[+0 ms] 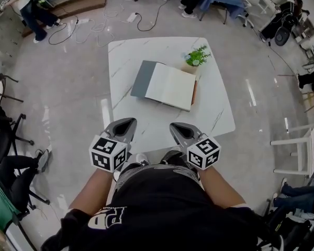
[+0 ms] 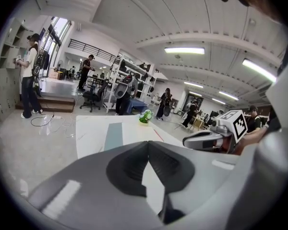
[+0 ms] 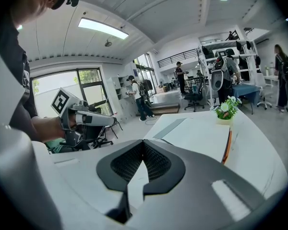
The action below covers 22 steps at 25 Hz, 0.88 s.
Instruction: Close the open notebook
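Two grippers hover over the near edge of the table point(image 1: 146, 51), well short of the notebook point(image 1: 170, 87). It lies open near the table's middle, its grey cover point(image 1: 140, 78) flat to the left and the white page block to the right, with a plant point(image 1: 197, 56) just beyond it. The left gripper point(image 1: 124, 125) and right gripper point(image 1: 181, 130) each have their jaws brought together at the tips, with nothing between them. The notebook looks light, its cover thin and somewhat bendable. Lying flush on a smooth top, it would likely slide when nudged, so the cover's free left edge seems the place to lift, with the other gripper steadying the pages. Only the head view gives the whole layout and the gap to be crossed. The right gripper view shows from low down the page block's thickness and a thin orange pen point(image 3: 226, 146) close along its right side. The left gripper view shows how flat the cover lies.
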{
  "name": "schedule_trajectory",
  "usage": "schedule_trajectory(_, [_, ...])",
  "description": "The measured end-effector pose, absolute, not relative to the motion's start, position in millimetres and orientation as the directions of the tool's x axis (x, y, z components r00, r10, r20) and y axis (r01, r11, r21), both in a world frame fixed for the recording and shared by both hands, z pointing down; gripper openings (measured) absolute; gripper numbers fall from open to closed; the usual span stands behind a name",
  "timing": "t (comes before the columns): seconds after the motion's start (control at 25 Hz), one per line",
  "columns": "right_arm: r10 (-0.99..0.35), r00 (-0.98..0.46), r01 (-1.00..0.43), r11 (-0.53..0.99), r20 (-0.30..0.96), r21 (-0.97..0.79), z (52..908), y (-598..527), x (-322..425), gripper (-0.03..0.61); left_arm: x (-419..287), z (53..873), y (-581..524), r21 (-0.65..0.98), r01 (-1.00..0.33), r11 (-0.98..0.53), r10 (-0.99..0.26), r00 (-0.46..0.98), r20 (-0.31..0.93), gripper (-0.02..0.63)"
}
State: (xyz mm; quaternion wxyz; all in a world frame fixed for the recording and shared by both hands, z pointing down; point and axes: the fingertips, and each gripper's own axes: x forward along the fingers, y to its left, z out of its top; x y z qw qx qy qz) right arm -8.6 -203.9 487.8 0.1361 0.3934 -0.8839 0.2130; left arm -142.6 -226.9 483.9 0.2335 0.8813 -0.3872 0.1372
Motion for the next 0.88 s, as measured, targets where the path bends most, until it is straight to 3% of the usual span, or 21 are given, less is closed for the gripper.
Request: schedule_trajectory(0.88, [-0.609,-0.685,-0.724,0.632,0.400,-0.277,489,-217,-12,0.000,-155,482,-238,0.258,-0.801,-0.540,-0.682,0.596,0.425,0.060])
